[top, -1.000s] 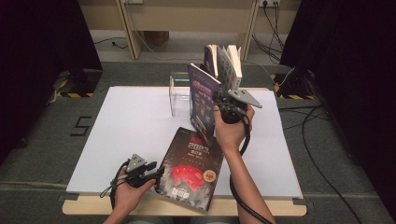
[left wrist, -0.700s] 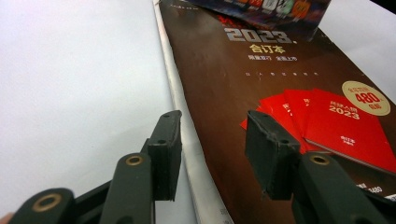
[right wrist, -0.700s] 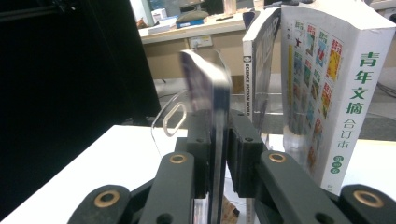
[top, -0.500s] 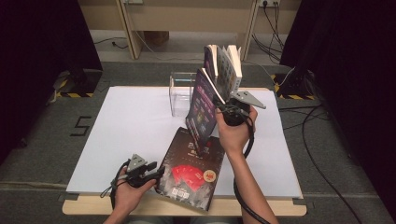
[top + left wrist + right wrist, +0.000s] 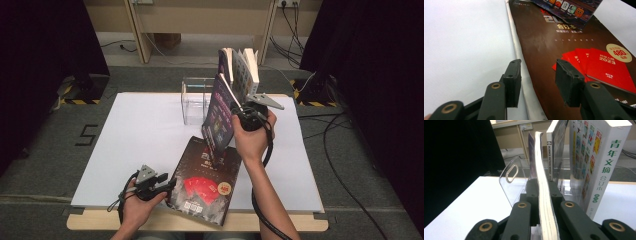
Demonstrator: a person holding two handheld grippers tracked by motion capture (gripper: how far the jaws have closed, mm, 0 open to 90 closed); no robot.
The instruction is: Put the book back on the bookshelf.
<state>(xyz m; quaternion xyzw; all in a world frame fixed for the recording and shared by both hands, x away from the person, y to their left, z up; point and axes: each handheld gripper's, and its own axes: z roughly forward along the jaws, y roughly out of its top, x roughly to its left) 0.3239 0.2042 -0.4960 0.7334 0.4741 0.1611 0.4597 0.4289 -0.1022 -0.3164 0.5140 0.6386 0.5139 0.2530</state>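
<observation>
**A:** What has the right gripper (image 5: 239, 111) got?

**B:** A thin purple book (image 5: 220, 114). The jaws have just been closing and now pinch its page edge, pads pressed on both sides, as the right gripper view shows with the pale page block (image 5: 543, 195) running up between them. The book stands tilted over the table (image 5: 140, 130), its lower corner just above the flat book.

**A:** And the flat book?

**B:** A dark brown book (image 5: 204, 179) with red pictures on its cover lies near the front edge, partly under the lifted one. The left gripper (image 5: 537, 77) rests at its left edge, jaws about half apart and holding nothing; one pad sits over the white paper, the other over the cover.

**A:** What stands around the lifted book?

**B:** Just behind it is a clear stand (image 5: 195, 100) with a slotted divider (image 5: 512, 178). To its right, two books stand upright: a dark-spined one (image 5: 554, 150) and a thick white one (image 5: 596, 162) with green lettering. They are close beside the held book, with little room between.

**A:** Anything else?

**B:** Cables (image 5: 345, 165) trail over the floor on the right.
</observation>
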